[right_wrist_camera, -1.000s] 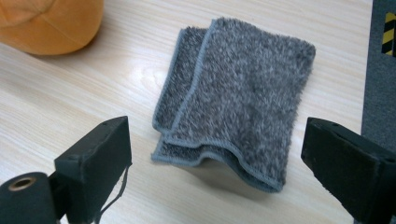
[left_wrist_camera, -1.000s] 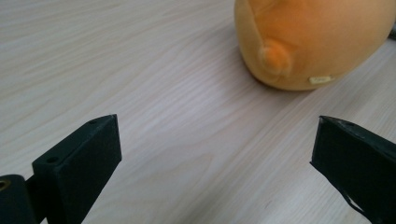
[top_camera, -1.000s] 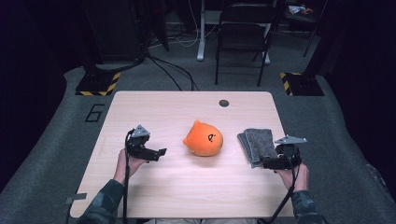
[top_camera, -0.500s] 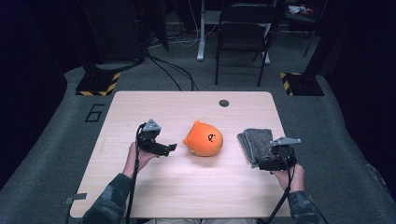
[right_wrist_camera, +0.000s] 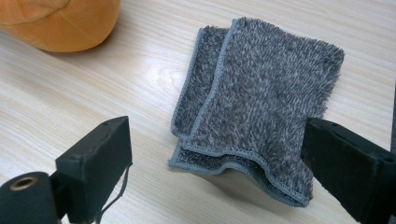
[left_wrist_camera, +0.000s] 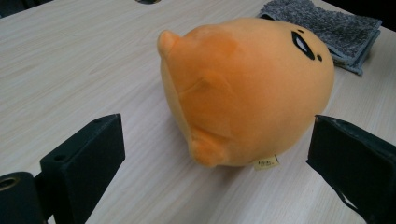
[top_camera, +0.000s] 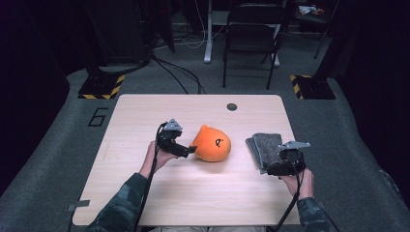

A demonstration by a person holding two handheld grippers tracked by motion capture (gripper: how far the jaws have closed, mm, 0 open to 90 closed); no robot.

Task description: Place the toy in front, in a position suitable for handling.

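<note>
An orange round plush toy (top_camera: 212, 143) with a black eye lies in the middle of the wooden table (top_camera: 145, 116). My left gripper (top_camera: 189, 151) stands open right at the plush's left side; in the left gripper view the plush (left_wrist_camera: 243, 88) sits between and just beyond the spread jaws. A folded grey towel (top_camera: 265, 149) lies to the right of the plush. My right gripper (top_camera: 273, 170) is open at the towel's near edge; in the right gripper view the towel (right_wrist_camera: 261, 102) lies between the wide jaws, and the plush (right_wrist_camera: 60, 21) shows at top left.
A small dark round grommet (top_camera: 232, 107) sits near the table's far edge. Beyond the table stand a black chair (top_camera: 251, 38), cables on the floor, and yellow-black striped stand bases (top_camera: 99, 87). Bare tabletop lies at the left and front.
My left gripper has moved right across the table until it reaches the plush's left side. My right gripper has edged a little left toward the towel's near edge.
</note>
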